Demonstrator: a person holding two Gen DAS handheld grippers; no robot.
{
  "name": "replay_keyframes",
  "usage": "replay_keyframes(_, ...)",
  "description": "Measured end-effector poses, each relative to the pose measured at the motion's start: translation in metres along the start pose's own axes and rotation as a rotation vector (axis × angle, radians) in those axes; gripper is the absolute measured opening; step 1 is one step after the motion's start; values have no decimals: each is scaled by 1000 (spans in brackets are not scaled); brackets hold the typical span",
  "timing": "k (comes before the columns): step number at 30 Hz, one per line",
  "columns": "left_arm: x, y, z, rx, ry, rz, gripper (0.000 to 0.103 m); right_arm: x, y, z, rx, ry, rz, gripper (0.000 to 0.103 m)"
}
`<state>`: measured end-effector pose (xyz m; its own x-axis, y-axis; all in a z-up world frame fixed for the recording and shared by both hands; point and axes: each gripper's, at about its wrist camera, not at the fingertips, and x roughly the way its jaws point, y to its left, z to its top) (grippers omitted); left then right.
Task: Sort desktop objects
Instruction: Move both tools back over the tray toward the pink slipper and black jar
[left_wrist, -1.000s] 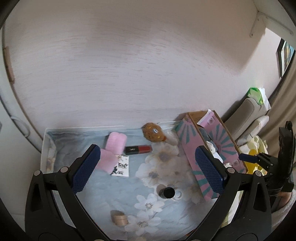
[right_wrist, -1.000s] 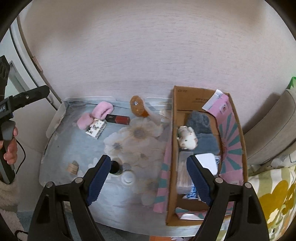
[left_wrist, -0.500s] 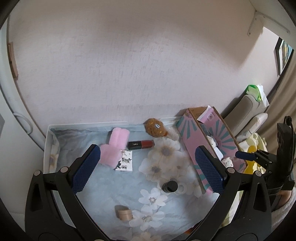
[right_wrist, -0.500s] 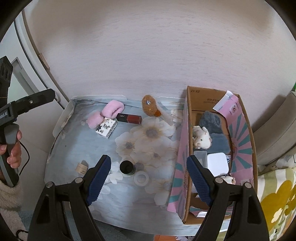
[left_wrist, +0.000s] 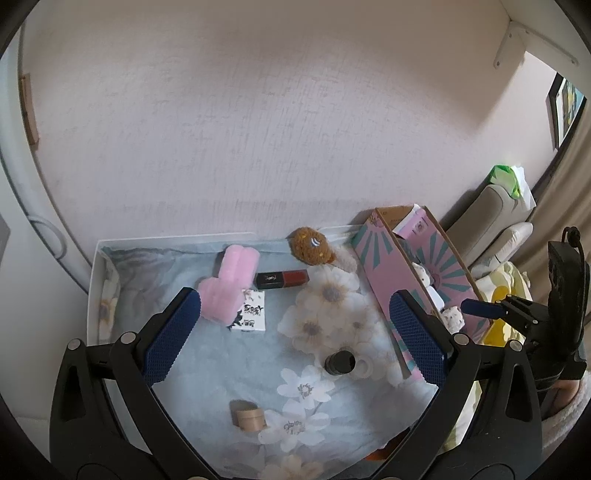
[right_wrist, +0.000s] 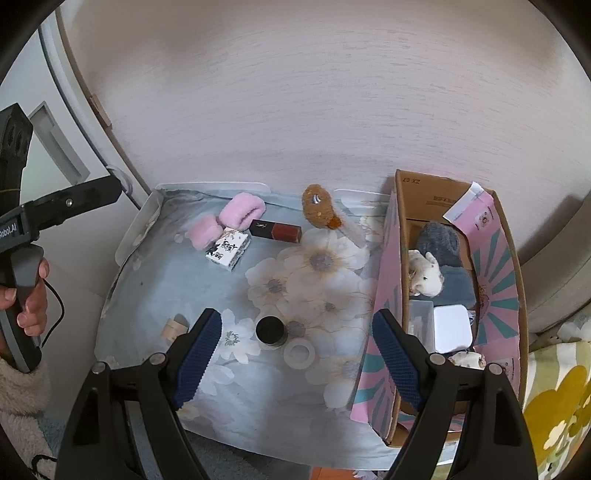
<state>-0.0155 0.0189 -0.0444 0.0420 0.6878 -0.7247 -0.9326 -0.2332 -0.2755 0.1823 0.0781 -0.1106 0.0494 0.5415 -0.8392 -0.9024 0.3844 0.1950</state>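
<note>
On the flowered blue cloth (right_wrist: 155, 280) lie two pink fluffy pieces (right_wrist: 242, 210), a white printed packet (right_wrist: 228, 248), a black-and-red lipstick box (right_wrist: 275, 229), a brown plush (right_wrist: 317, 206), a black jar (right_wrist: 270, 329), a clear tape ring (right_wrist: 300, 353) and a tan roll (right_wrist: 173, 328). My right gripper (right_wrist: 297, 325) hangs open above the jar and the ring, touching nothing. In the left wrist view my left gripper (left_wrist: 291, 314) is open too, above the cloth between the pink pieces (left_wrist: 231, 284) and the jar (left_wrist: 340, 362).
A pink-and-teal cardboard box (right_wrist: 388, 266) stands at the cloth's right edge and holds grey fabric, a white plush and small containers. A wall runs behind the table. A hand (right_wrist: 33, 295) with a fleece sleeve grips the left tool. Cushions lie to the right.
The right gripper drifted left, so the box slid right in its view and the black jar now sits between its fingers. The left view barely shifted. Both jaws kept their width.
</note>
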Motion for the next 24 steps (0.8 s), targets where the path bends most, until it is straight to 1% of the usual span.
replay_keyframes(17,-1,-4,-10,-2,4,-7,102,3,10,-3,-21,11,20,81)
replay_keyframes(24,-2,-3,-15,-9,-4,5,102,5,15,-7,-23,-1,30,81)
